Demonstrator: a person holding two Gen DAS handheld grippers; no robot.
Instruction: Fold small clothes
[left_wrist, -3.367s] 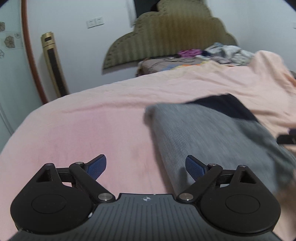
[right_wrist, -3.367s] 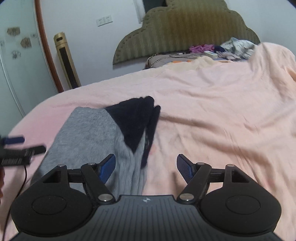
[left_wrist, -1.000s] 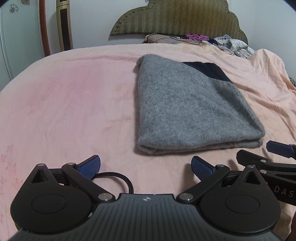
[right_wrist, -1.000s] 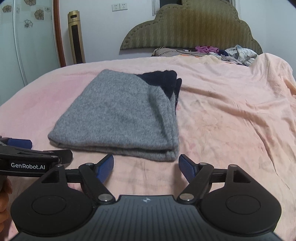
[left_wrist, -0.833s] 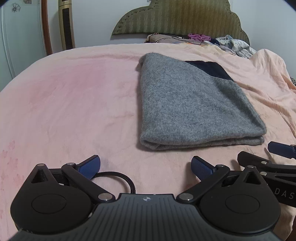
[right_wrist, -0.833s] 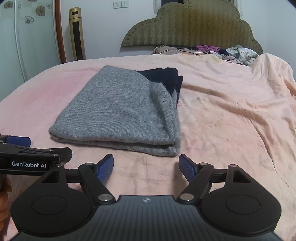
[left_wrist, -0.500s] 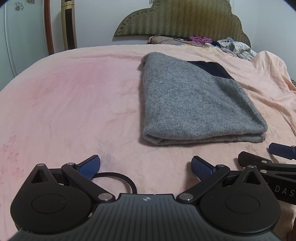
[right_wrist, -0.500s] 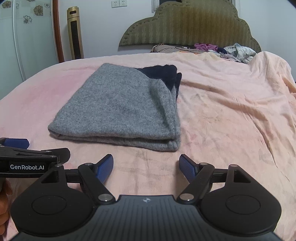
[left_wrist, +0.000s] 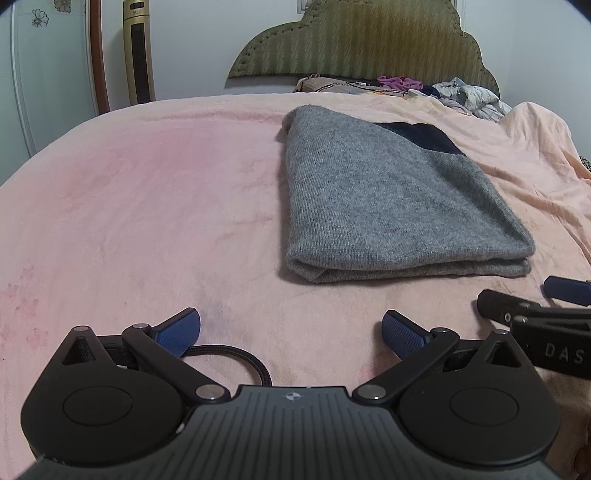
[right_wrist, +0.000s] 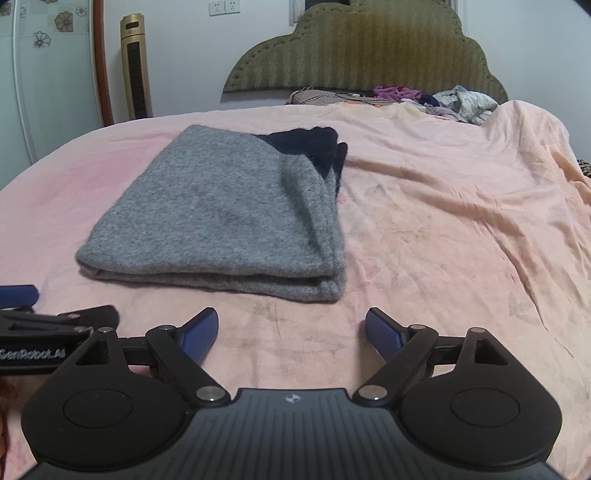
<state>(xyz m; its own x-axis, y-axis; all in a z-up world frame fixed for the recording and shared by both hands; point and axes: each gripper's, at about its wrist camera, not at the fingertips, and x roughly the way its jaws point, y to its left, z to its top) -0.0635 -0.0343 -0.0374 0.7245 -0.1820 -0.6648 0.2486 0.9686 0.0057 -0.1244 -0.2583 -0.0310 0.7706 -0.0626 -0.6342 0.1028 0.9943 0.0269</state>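
A grey knit sweater (left_wrist: 388, 199) with a navy patch lies folded into a thick, soft rectangle on the fuzzy pink blanket (left_wrist: 147, 206) of the bed. Both tongs sit apart from it, nearer the camera: the left tongs (left_wrist: 291, 328) spread and empty, the right tongs (right_wrist: 291, 328) just widened, nothing between their blue ribbed pads.

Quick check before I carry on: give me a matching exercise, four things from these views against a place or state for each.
Things:
1. folded grey knitted garment
2. olive padded headboard
3. pile of loose clothes
4. right gripper

States:
A. against the wall
B. open, nothing between the jaws
C. flat on the pink bedspread
D. heaped at the head of the bed

Pairs: 1-C, 2-A, 3-D, 4-B
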